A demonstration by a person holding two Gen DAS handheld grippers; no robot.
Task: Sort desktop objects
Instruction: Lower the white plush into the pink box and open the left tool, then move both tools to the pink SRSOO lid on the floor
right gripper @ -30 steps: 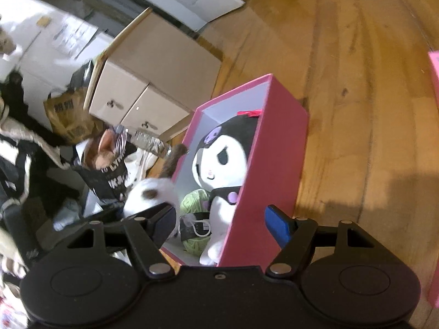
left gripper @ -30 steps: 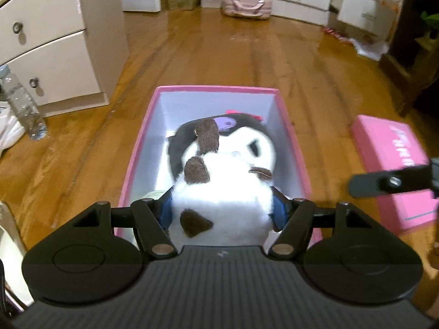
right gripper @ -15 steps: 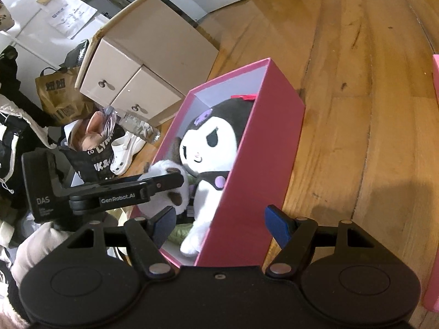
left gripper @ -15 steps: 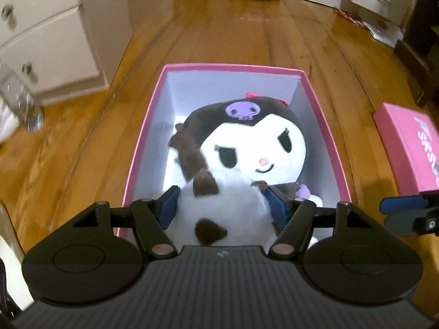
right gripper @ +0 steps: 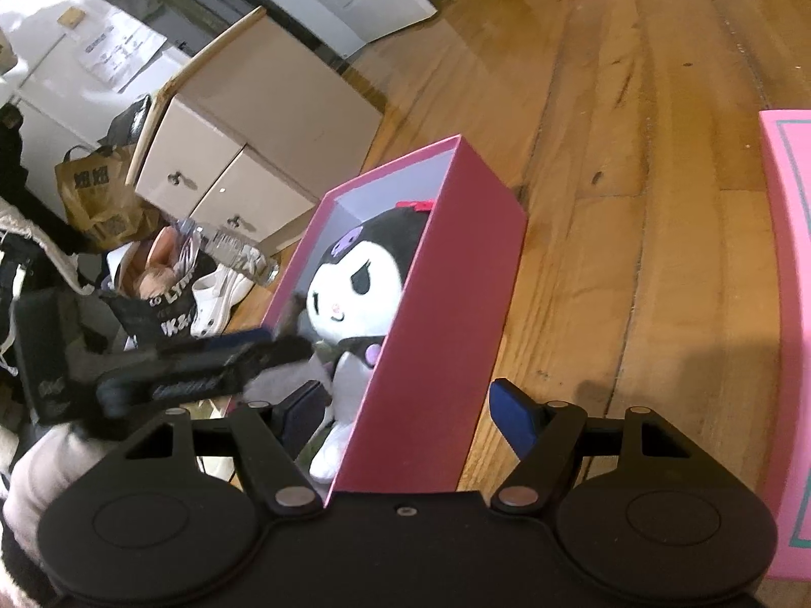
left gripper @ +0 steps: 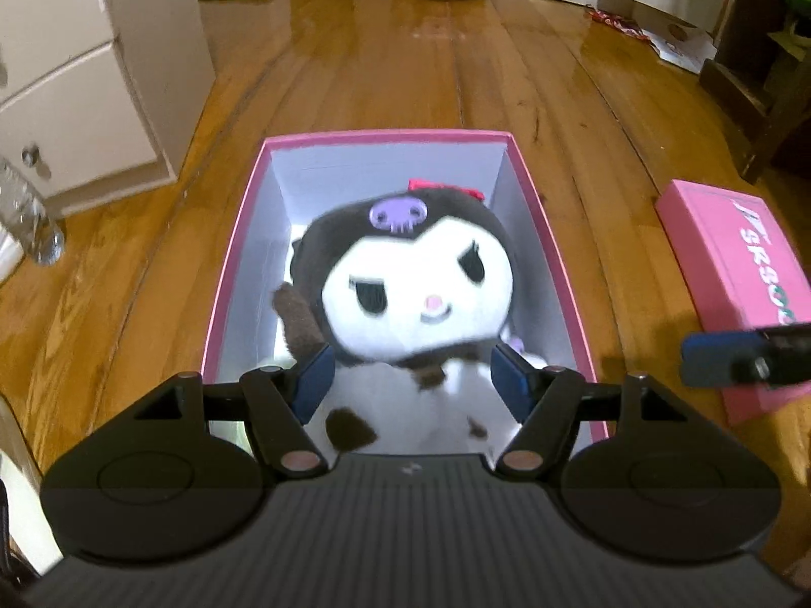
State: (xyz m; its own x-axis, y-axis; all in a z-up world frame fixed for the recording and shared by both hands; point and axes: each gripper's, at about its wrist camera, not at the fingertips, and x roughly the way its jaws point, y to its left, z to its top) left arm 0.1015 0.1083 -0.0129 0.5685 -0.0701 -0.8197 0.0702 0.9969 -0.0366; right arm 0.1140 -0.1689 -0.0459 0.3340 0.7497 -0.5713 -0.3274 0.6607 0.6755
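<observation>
A: Which thing is being handled, and where is it?

B: A spotted plush [left gripper: 405, 405], white with brown patches, is held low inside the open box [left gripper: 385, 139], at its near end. It is pressed against the black-hooded plush [left gripper: 415, 273] that is already lying in the box. The box stands on the wooden floor [left gripper: 456, 66].

A: How are the fingers of the left gripper [left gripper: 409, 380] set?

B: They are placed on both sides of the spotted plush and are opening at this moment. The blue pads seem to be leaving its sides, so the step in hand is judged to be the release into the box.

A: And the right gripper [right gripper: 405, 418]?

B: Its fingers are spread across the box's right wall [right gripper: 436, 314], one inside and one outside. Whether the wall is really pinched cannot be told; the outer pad is seen apart from it. The box is probably only steadied.

A: What is called for next?

B: The left fingers should be opened fully, then lifted straight out, so that the plush is not dragged up. After that the lid [left gripper: 735, 283], lying on the floor to the right, may be needed.
</observation>
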